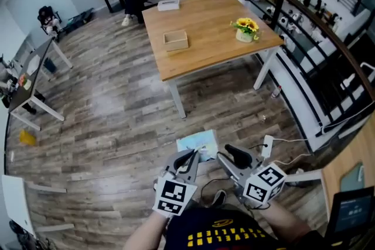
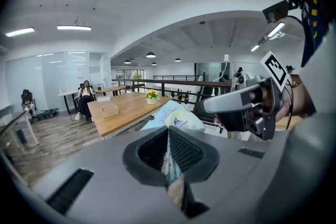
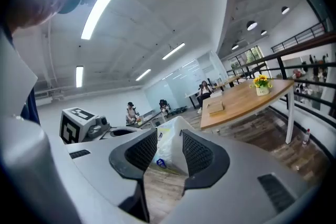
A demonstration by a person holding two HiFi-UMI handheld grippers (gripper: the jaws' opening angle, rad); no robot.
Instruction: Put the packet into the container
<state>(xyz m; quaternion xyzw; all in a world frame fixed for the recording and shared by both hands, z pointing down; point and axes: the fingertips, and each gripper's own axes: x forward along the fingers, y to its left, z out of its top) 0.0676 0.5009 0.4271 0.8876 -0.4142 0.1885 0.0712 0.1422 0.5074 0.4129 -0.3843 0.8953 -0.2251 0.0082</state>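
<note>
Low in front of me, above the wooden floor (image 1: 105, 108), I hold the packet (image 1: 198, 143) in the air between my two grippers. My left gripper (image 2: 168, 136) is closed tight on it: its two ribbed pads pinch one thin edge of the pale blue and white packet, and the rest of the packet stands up beyond the tips. My right gripper (image 3: 169, 136) is wide open. Its jaws stand apart on either side of the packet's other end, which sits in the gap without either pad pressing on it. The two grippers are near each other, tips pointing forward. The container (image 1: 176, 40), a shallow wooden box, lies well away from me on the light wooden counter (image 1: 205, 20), with a pot of yellow flowers (image 1: 246, 30) nearer that counter's right edge.
</note>
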